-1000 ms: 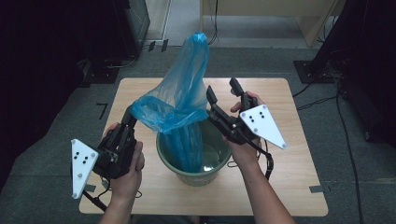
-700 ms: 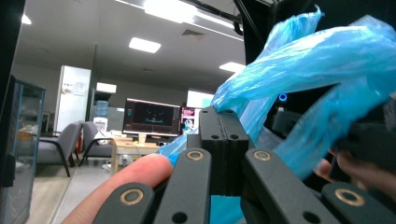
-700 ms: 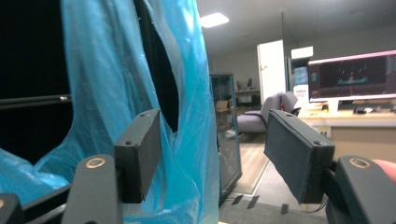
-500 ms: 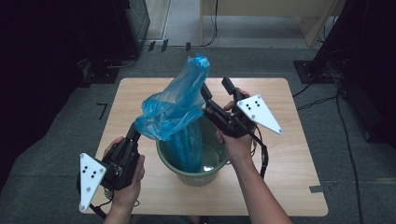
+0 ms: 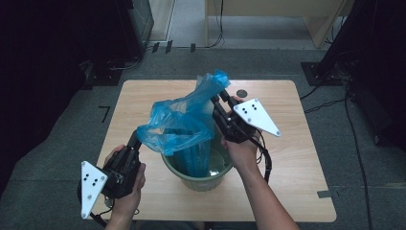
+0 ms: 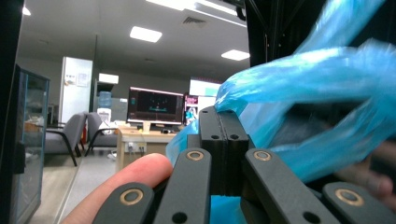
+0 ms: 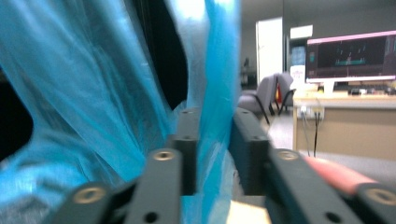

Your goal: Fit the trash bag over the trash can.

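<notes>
A green bucket (image 5: 201,179) stands on the wooden table (image 5: 297,167), with a blue plastic bag (image 5: 182,124) hanging into it and billowing above the rim. My left gripper (image 5: 136,139) is low at the near left, shut on the bag's left edge; in the left gripper view its jaws (image 6: 223,112) meet on the blue film (image 6: 317,79). My right gripper (image 5: 218,101) is above the bucket's far right side at the bag's upper edge. Its jaws have just been closing, and in the right gripper view (image 7: 215,116) a strip of the bag (image 7: 93,93) fills the narrow gap between them.
A small dark round object (image 5: 242,93) lies near the table's far edge. A strip of tape (image 5: 323,194) sits at the near right edge. Dark racks and floor cables surround the table.
The left gripper sank toward the near left, pulling the bag's edge with it. The bag's peak dropped. The right gripper's jaws came together on the bag's upper edge.
</notes>
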{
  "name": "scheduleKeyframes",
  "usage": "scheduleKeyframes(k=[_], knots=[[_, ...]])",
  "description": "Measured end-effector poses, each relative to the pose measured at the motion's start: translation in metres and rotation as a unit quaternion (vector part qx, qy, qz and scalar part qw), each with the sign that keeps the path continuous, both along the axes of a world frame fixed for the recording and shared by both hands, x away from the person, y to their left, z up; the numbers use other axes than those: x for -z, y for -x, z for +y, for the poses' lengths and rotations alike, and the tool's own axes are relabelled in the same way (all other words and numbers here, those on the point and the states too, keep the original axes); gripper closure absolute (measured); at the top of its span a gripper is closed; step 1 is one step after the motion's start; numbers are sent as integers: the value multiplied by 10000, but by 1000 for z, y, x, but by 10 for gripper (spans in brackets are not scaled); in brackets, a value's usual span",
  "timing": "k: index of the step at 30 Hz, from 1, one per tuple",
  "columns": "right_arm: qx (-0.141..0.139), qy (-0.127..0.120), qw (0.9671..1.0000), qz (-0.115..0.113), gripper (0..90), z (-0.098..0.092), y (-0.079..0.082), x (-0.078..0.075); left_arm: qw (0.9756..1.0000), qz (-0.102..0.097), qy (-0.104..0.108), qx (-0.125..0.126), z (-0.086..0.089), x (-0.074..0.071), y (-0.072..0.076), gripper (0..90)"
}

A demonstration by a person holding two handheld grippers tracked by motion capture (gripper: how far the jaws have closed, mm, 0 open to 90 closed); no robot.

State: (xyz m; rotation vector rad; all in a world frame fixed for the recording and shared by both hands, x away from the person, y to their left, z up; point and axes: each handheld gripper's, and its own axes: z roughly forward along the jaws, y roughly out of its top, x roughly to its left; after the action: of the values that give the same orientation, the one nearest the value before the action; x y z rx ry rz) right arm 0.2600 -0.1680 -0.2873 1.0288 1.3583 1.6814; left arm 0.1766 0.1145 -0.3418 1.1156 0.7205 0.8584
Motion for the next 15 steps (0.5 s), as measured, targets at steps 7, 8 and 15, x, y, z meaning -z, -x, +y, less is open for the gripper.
scheduleKeyframes(k=[7, 8, 15], knots=[[-33, -20, 9997, -256, 900, -8, 11, -11, 9990, 102, -442, 3, 8, 29, 7, 900], [-1, 5, 9998, -222, 900, -9, 12, -11, 9987, 136, -489, 1, 11, 33, 8, 900], [352, 180, 9991, 131, 900, -36, 17, 6, 9953, 351, -894, -91, 17, 66, 21, 900]])
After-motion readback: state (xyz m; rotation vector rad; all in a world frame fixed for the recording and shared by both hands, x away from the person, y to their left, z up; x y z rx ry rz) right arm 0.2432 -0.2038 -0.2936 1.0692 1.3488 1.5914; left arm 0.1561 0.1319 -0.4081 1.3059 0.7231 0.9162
